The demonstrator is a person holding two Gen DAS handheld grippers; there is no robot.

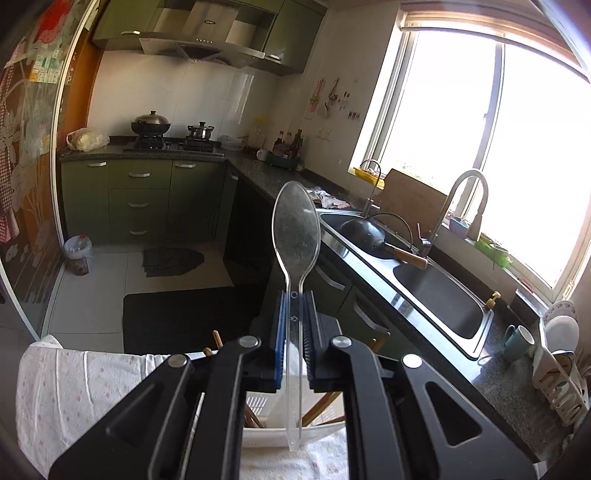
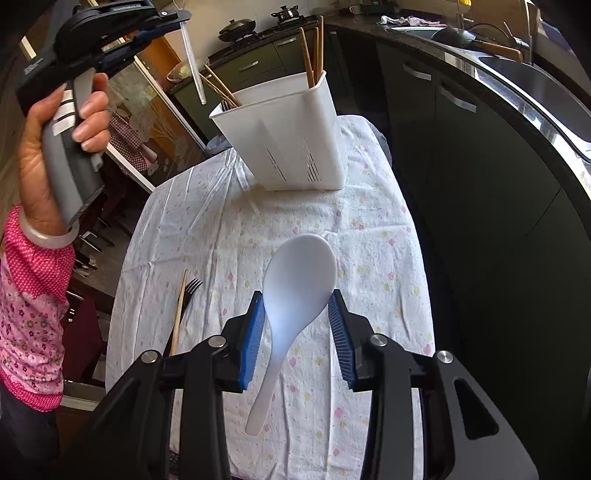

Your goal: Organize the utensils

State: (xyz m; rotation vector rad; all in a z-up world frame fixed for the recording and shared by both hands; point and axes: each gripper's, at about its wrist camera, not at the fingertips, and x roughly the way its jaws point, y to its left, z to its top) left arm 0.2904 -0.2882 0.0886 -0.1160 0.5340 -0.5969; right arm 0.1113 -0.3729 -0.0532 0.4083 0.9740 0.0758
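My left gripper [image 1: 294, 295] is shut on a clear plastic spoon [image 1: 295, 236], bowl up and handle hanging down over the white utensil holder [image 1: 291, 432]. In the right wrist view the left gripper [image 2: 110, 26] is held high at upper left, the clear spoon's handle [image 2: 192, 59] hanging above the holder [image 2: 291, 136], which holds several wooden chopsticks [image 2: 314, 51]. My right gripper [image 2: 297, 306] is open around a white rice spoon [image 2: 295, 295] that lies on the floral tablecloth [image 2: 229, 229]; whether the pads touch it I cannot tell.
A black fork [image 2: 190, 295] and a wooden chopstick [image 2: 179, 310] lie on the cloth at the left. A dark counter with a sink [image 1: 439, 295], a pan [image 1: 365, 232] and a faucet [image 1: 458, 199] runs along the right. A mug [image 1: 517, 341] and dish rack [image 1: 557, 376] stand nearby.
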